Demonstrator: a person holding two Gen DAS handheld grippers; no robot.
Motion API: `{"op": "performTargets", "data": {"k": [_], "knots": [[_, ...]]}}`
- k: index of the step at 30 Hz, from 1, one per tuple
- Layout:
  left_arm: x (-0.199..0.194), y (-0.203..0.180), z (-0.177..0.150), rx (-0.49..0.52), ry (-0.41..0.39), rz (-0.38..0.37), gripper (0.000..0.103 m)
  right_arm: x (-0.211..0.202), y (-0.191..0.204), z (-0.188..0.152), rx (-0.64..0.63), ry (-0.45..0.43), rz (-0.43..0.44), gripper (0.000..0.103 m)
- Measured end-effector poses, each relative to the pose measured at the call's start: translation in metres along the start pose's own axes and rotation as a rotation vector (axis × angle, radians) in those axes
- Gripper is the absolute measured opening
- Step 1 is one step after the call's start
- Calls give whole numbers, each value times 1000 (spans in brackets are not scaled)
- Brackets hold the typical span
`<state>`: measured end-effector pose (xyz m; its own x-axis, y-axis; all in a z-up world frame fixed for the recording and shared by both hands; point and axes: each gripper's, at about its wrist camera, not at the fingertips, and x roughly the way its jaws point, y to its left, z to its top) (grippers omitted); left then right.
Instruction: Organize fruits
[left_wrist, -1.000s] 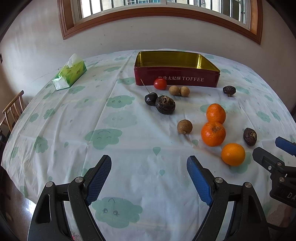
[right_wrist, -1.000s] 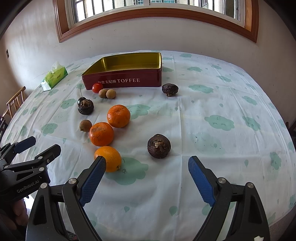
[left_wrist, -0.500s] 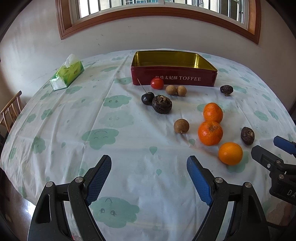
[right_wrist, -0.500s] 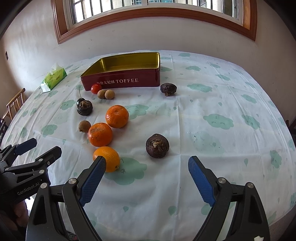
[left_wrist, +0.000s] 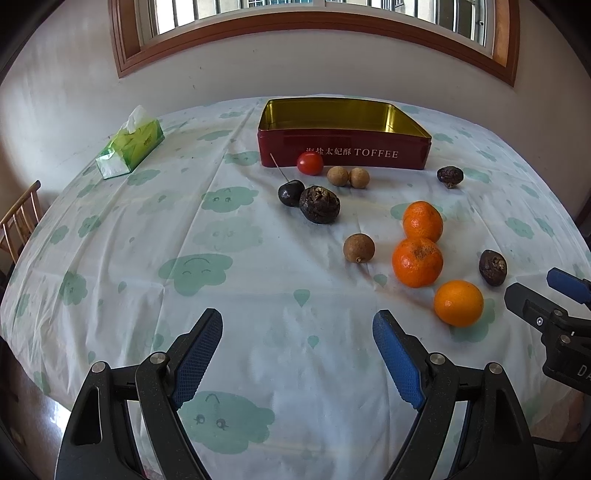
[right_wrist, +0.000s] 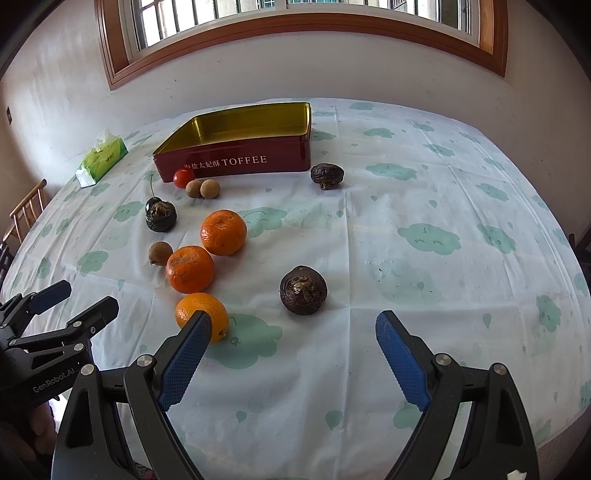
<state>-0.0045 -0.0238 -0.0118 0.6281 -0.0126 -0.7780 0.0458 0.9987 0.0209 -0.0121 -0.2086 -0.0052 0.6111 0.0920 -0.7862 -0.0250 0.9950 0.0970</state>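
A red toffee tin (left_wrist: 345, 153) with a gold inside stands open at the far side of the table. In front of it lie a cherry tomato (left_wrist: 310, 163), two longans (left_wrist: 338, 176), a dark cherry (left_wrist: 290, 193) and a dark wrinkled fruit (left_wrist: 319, 204). Nearer are a single longan (left_wrist: 359, 248) and three oranges (left_wrist: 417, 262). My left gripper (left_wrist: 297, 325) hangs open over bare cloth, well short of the fruit. My right gripper (right_wrist: 293, 325) is open too, just short of another dark wrinkled fruit (right_wrist: 303, 290), with its left finger in front of the nearest orange (right_wrist: 202, 315).
A green tissue pack (left_wrist: 130, 144) lies at the far left of the table. A wooden chair (left_wrist: 20, 218) stands past the left edge. A third dark fruit (right_wrist: 327, 176) sits by the tin's right corner. The cloud-print cloth (right_wrist: 443, 240) on the right is bare.
Both views have shifted slightly, so both grippers have drifted a little. No fruit has moved, and both grippers stay open.
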Motion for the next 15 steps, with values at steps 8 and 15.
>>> {"op": "performTargets", "data": {"k": [8,15], "knots": [[3,0,-1,-10,3,-13,83,9,-13,1,25,42,8,79],[7,5,4,-13,6,-47,74,26,-16,2,17,85,21,66]]}}
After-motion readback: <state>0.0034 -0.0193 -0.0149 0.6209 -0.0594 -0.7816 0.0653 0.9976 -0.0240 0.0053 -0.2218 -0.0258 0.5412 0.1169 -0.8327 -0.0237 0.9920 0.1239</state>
